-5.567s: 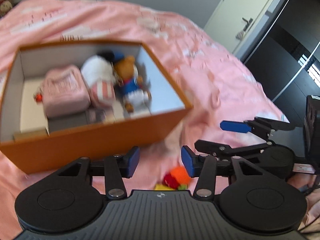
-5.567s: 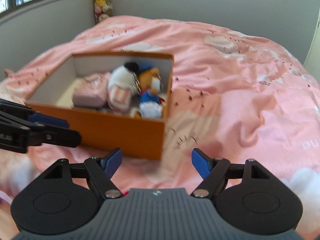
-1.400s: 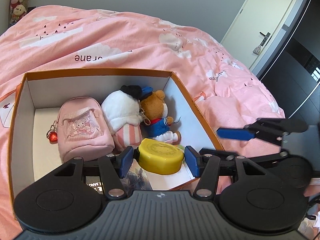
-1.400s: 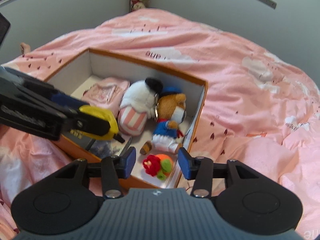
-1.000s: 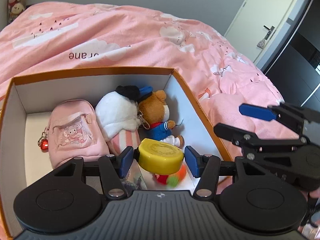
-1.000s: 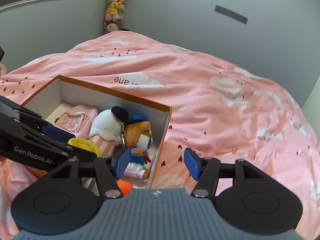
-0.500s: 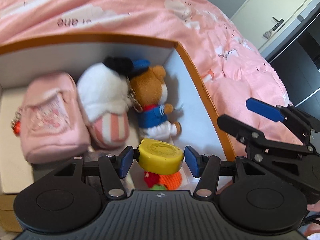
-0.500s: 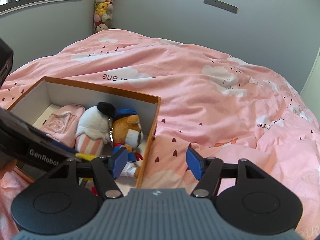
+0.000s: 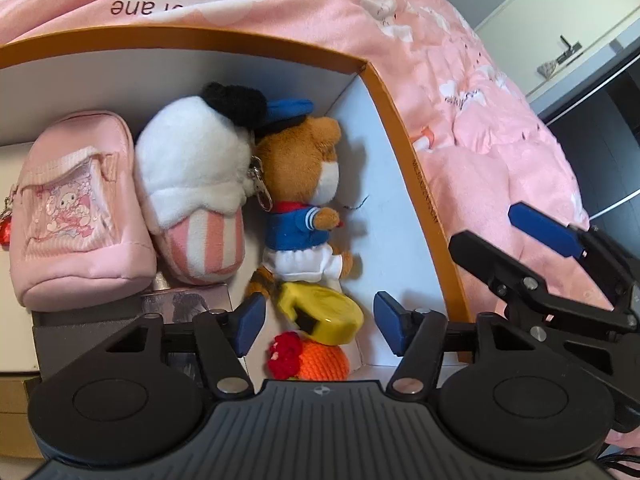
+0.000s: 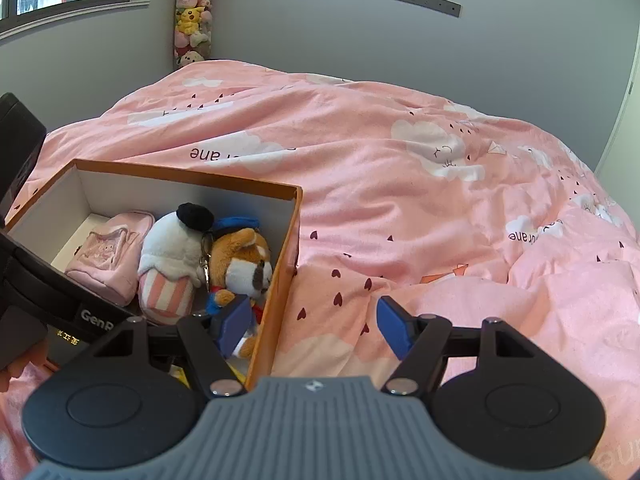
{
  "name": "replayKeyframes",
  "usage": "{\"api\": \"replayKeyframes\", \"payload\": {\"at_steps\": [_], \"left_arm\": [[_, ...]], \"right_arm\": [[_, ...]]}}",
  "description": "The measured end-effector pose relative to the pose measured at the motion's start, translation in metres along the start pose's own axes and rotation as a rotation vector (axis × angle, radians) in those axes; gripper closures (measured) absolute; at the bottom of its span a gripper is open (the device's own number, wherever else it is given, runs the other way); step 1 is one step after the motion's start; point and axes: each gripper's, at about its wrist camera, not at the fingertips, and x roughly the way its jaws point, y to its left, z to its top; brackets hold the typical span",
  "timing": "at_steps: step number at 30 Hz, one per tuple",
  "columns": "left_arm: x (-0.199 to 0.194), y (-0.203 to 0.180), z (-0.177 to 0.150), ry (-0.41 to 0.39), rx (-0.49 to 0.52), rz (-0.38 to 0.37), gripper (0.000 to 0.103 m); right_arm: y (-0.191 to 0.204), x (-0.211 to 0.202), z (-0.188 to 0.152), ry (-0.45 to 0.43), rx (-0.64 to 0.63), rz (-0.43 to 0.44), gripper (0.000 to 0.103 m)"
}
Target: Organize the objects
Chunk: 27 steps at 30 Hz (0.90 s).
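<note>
My left claw is spread wide, holding nothing; the yellow disc lies between its fingers, on the knitted toy inside the orange box. My right claw is open, empty.

Showing a ribbed grey housing at the near edge of both wrist views, stamped with a small round emblem. Flanking it, two matte black round discs, each joined to angular black linkage arms pinned with silver screws. Ending in blue pads on the fingers of the left gripper and the right gripper. Carrying white "GenR" lettering on the left gripper's black side, with a bit of skin at the near left edge.
</note>
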Motion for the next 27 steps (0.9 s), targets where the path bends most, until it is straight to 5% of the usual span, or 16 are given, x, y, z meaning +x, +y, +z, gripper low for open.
{"api": "replayKeyframes", "payload": {"at_steps": [9, 21, 27], "left_arm": [[-0.057, -0.001, -0.009, -0.162, 0.018, 0.006, 0.032], [-0.132, -0.026, -0.057, -0.422, 0.139, 0.102, 0.031], [-0.168, -0.036, -0.08, -0.565, 0.185, 0.163, 0.022]], "right_arm": [[0.004, -0.02, -0.001, -0.017, 0.001, -0.003, 0.031], [0.042, -0.063, -0.006, -0.05, 0.002, 0.126, 0.025], [0.055, -0.09, -0.001, -0.095, 0.046, 0.185, 0.018]]}}
